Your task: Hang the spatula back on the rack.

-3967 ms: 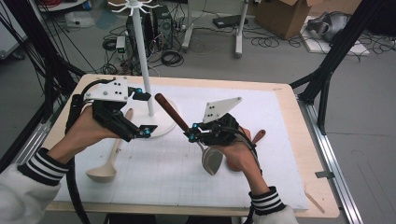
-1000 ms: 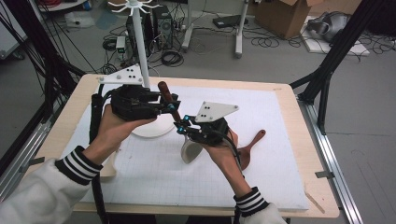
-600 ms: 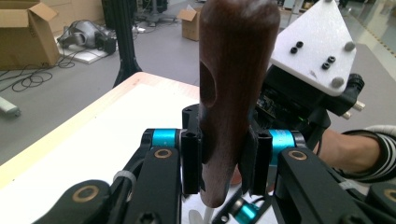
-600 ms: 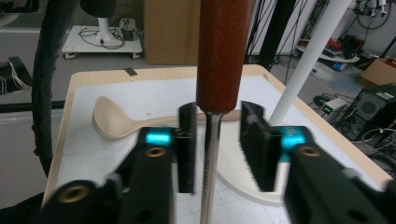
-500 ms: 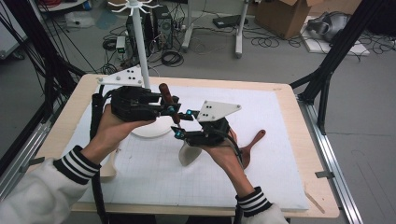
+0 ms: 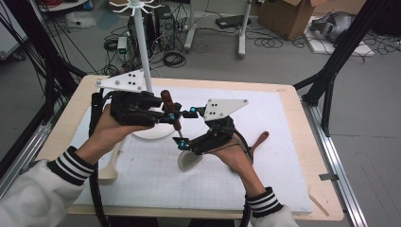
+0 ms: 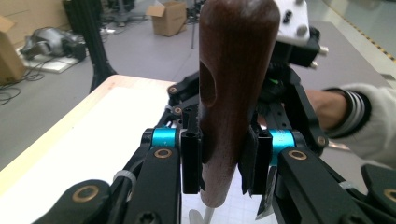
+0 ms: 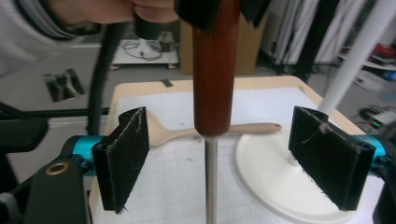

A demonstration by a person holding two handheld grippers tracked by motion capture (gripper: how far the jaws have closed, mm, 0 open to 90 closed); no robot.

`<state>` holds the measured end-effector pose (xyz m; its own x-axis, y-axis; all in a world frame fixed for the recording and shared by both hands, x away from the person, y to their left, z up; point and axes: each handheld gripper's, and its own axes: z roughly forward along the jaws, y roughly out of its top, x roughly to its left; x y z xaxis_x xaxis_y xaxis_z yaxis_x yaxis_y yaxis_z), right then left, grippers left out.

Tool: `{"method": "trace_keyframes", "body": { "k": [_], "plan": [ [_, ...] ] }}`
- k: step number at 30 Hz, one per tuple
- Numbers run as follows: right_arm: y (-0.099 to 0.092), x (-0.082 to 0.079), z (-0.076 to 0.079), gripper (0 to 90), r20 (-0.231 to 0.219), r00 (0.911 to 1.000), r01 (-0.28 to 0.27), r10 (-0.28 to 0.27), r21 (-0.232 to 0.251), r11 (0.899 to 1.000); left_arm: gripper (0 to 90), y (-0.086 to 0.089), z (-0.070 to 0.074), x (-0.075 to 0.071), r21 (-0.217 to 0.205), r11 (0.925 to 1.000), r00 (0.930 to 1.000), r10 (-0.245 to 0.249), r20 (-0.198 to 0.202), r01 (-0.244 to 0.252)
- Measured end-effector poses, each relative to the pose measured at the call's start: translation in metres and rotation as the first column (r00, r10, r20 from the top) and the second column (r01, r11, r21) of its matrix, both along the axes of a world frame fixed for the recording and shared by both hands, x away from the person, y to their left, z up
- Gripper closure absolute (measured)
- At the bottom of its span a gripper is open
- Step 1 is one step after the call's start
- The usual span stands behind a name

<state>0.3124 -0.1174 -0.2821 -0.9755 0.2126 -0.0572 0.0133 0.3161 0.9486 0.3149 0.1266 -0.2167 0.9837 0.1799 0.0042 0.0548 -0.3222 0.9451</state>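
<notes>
Spatula (image 6: pixel 176 124) hangs clamped by its wooden handle in left gripper (image 6: pixel 171 117) (no lettering legible); right gripper (image 6: pixel 186 127) has just opened, released.

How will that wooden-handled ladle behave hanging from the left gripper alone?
Likely stiff: the ladle has a thin metal shaft and a solid wooden handle. Probably bowl-heavy, so it may swing. The left gripper clamps a smooth, rounded handle, so slight slipping or twisting is possible.

Table with white mat

The table (image 6: pixel 302 142) carries a mat (image 6: pixel 265 179); stand base (image 6: pixel 151 133) far left, wooden spatula (image 6: pixel 109 165) near left, brown-handled utensil (image 6: pixel 259 141) right.
</notes>
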Motion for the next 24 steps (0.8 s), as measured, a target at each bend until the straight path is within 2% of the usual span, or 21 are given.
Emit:
{"method": "trace_keyframes", "body": {
  "k": [4, 7, 9, 13, 17, 24],
  "plan": [
    [-0.002, -0.001, 0.005, 19.7, 0.011, 0.9987, -0.050, 0.050, 0.005, 0.999, 73.1, -0.001, -0.001, -0.001, 0.018, 0.9982, 0.9983, -0.057, 0.007, 0.057],
    [-0.004, -0.001, 0.007, 21.5, 0.011, 0.9972, -0.074, 0.073, 0.011, 0.997, 73.1, -0.001, -0.002, -0.001, 0.024, 0.9963, 0.9965, -0.082, 0.012, 0.082],
    [-0.005, -0.001, 0.009, 25.7, 0.021, 0.9966, -0.080, 0.080, 0.006, 0.997, 73.1, -0.001, -0.002, -0.001, 0.027, 0.9944, 0.9946, -0.103, 0.016, 0.103],
    [-0.008, -0.001, 0.011, 37.4, 0.013, 0.9938, -0.111, 0.111, 0.018, 0.994, 73.1, -0.002, -0.002, -0.001, 0.025, 0.9898, 0.9899, -0.141, 0.017, 0.141],
    [-0.009, 0.000, 0.012, 45.9, 0.007, 0.9908, -0.135, 0.135, 0.025, 0.990, 73.1, -0.004, -0.001, -0.002, 0.029, 0.9877, 0.9878, -0.155, 0.020, 0.154],
    [-0.009, 0.000, 0.013, 52.8, -0.007, 0.9856, -0.169, 0.169, 0.029, 0.985, 73.1, -0.004, -0.001, -0.002, 0.029, 0.9860, 0.9860, -0.165, 0.024, 0.164]
  ]
}}
